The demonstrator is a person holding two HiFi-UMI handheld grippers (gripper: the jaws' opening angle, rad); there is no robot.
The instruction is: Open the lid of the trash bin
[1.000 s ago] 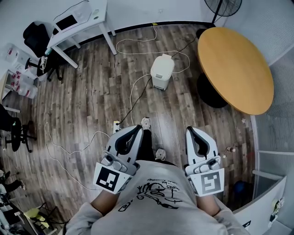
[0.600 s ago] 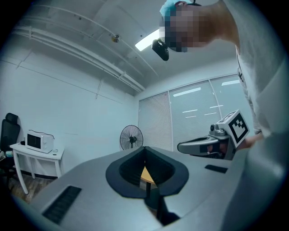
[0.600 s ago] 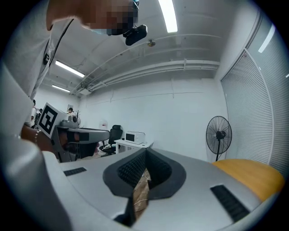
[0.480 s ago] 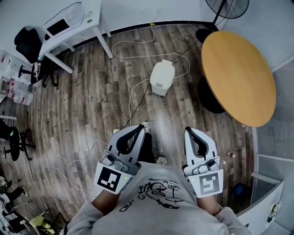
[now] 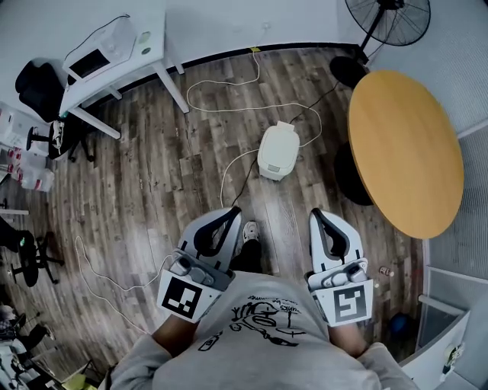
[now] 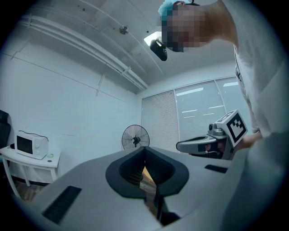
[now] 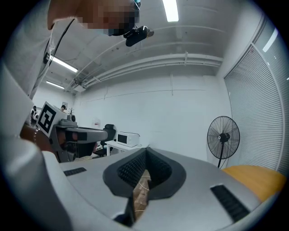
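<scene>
The white trash bin point(image 5: 276, 151) stands on the wooden floor ahead of me, its lid down; neither gripper view shows it. I hold both grippers close to my body, well short of the bin. The left gripper point(image 5: 232, 212) is shut with nothing in it, its jaw tips meeting in the left gripper view point(image 6: 145, 149). The right gripper point(image 5: 316, 215) is also shut and empty, with its jaws pointing across the room in the right gripper view point(image 7: 146, 150). My shoe point(image 5: 250, 231) shows between them.
A round orange table point(image 5: 404, 148) stands right of the bin, with a pedestal fan point(image 5: 385, 15) behind it. White cables point(image 5: 229, 99) loop over the floor around the bin. A white desk with a microwave point(image 5: 114, 46) and an office chair point(image 5: 38, 84) are at the far left.
The bin, table and fan have slid a little down and to the right in the head view. Both grippers stay shut, held near my body.
</scene>
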